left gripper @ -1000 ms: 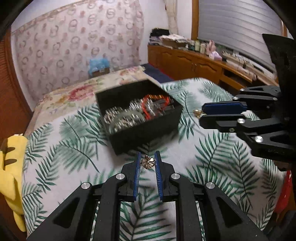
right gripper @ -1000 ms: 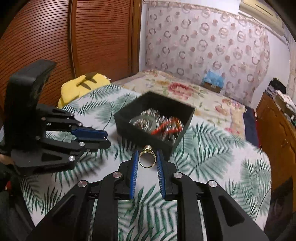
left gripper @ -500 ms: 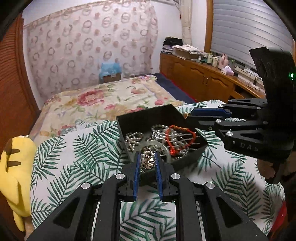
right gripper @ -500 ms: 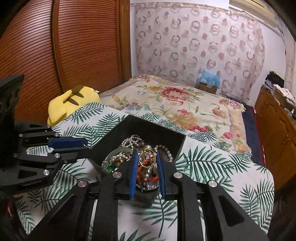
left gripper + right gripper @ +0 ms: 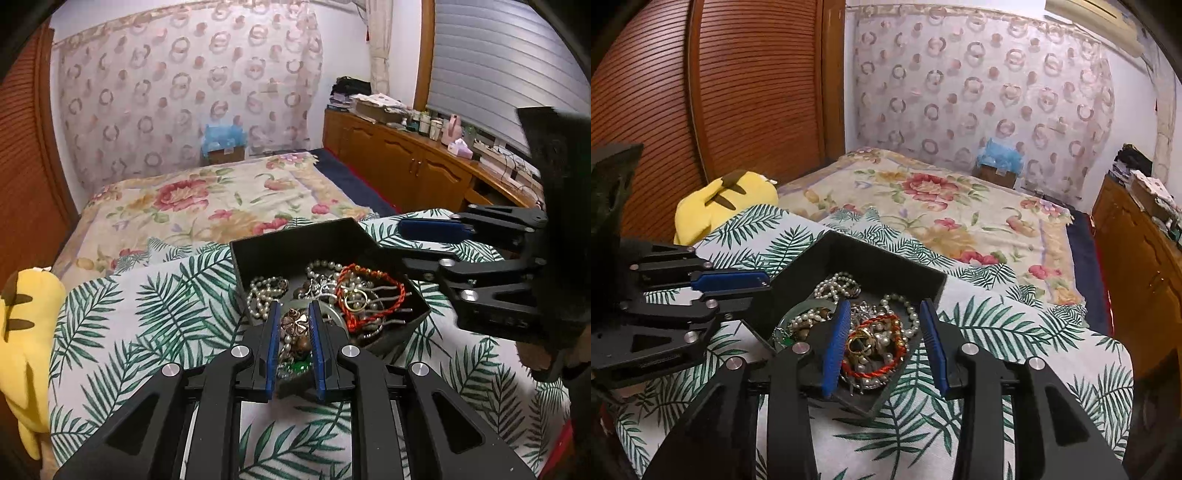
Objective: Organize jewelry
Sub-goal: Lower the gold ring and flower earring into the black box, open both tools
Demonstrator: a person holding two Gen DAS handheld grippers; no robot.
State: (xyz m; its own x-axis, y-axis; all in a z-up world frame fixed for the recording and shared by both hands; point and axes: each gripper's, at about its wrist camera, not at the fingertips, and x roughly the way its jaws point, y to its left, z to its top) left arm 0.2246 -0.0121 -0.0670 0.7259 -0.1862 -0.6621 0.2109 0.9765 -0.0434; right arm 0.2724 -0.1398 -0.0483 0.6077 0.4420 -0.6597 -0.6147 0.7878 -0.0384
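Observation:
A black box [image 5: 295, 243] full of pearl strands, a red cord bracelet [image 5: 373, 295] and other jewelry sits on the palm-leaf cloth. My left gripper [image 5: 293, 319] is over the box's near edge, shut on a small clover charm [image 5: 295, 326]. My right gripper [image 5: 882, 314] is open above the box [image 5: 871, 264]. The gold ring [image 5: 858, 345] lies loose on the jewelry pile between its fingers, and it also shows in the left wrist view [image 5: 354, 300]. Each gripper shows in the other's view, the right one [image 5: 436, 230] and the left one [image 5: 731, 282].
A yellow plush toy [image 5: 720, 199] lies at the bed's left edge by the wooden sliding door. A floral blanket [image 5: 207, 206] covers the far bed. A wooden cabinet [image 5: 406, 162] with clutter runs along the right wall.
Both grippers moved forward over the box. My right gripper opened and the gold ring dropped onto the jewelry pile. My left gripper still holds the clover charm.

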